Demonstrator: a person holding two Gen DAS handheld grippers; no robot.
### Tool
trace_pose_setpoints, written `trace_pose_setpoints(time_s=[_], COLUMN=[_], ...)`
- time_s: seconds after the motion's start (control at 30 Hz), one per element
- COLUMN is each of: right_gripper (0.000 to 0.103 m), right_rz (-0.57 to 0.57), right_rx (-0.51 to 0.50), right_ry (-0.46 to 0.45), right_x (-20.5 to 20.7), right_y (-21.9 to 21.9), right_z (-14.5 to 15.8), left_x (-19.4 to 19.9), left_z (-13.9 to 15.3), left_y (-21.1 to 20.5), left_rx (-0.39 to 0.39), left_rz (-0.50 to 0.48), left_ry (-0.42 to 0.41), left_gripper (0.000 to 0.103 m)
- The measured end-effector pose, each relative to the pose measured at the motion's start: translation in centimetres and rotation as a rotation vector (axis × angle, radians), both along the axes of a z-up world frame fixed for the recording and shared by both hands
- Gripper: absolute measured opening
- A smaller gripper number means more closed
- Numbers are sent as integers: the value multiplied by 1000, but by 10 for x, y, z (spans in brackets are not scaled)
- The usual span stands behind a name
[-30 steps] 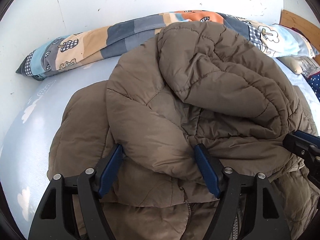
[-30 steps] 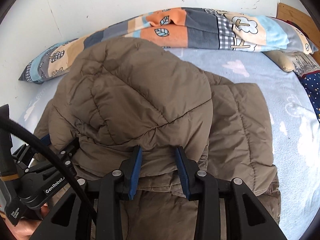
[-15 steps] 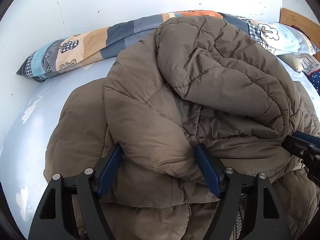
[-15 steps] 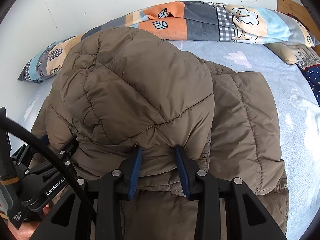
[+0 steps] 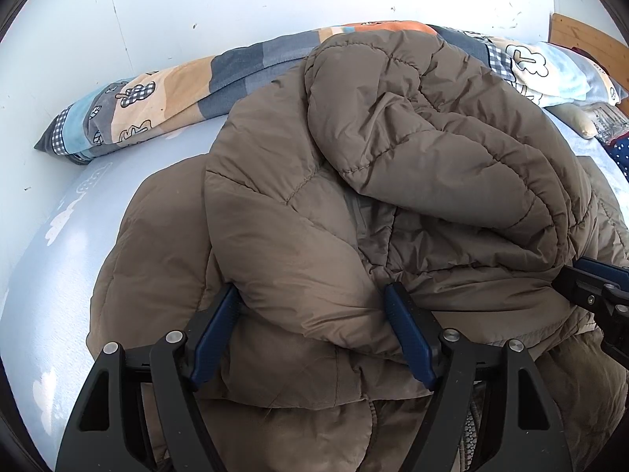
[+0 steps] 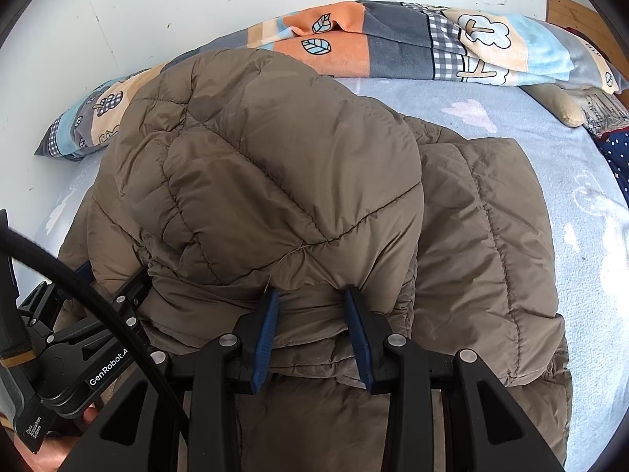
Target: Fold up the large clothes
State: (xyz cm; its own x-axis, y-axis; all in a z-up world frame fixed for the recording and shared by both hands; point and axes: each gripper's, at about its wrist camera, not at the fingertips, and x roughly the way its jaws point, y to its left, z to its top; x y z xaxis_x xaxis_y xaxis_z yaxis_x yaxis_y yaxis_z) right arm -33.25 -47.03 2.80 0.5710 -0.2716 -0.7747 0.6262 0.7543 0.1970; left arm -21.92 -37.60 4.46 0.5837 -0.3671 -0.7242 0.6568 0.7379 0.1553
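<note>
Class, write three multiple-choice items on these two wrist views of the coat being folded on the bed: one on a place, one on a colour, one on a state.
1. Where does the patchwork quilt with leaf and tree prints lie?
A. along the white wall behind the coat
B. on top of the coat
C. on the floor

2. What colour is the puffy quilted coat?
A. navy
B. olive-brown
C. red

3. How is the right claw engaged?
A. open above the sheet
B. closed on the quilt
C. closed on a fold of the coat

Answers: 1 A, the quilt runs along the wall past the coat. 2 B, the coat's fabric is olive-brown in both views. 3 C, coat fabric is pinched between its blue pads; the left claw likewise holds a thicker bunch.
</note>
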Motion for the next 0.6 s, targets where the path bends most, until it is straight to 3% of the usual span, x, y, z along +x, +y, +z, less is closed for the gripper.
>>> trace_pose_setpoints(time_s=[0.2,0.43,0.6], right_gripper=[39,44,44], right_rz=[-1,-10,-4], right_rx=[6,10,7], right_ry=[7,2,-4], right_x=[1,-5,-9], right_y=[0,5,15], right_z=[5,20,27], left_x=[-3,-15,-27], left_z=[2,20,24], left_y=[0,18,29], left_rx=[9,-52,-46], left_rz=[9,14,11], left_ry=[-8,27,28], left_gripper=[76,75,75])
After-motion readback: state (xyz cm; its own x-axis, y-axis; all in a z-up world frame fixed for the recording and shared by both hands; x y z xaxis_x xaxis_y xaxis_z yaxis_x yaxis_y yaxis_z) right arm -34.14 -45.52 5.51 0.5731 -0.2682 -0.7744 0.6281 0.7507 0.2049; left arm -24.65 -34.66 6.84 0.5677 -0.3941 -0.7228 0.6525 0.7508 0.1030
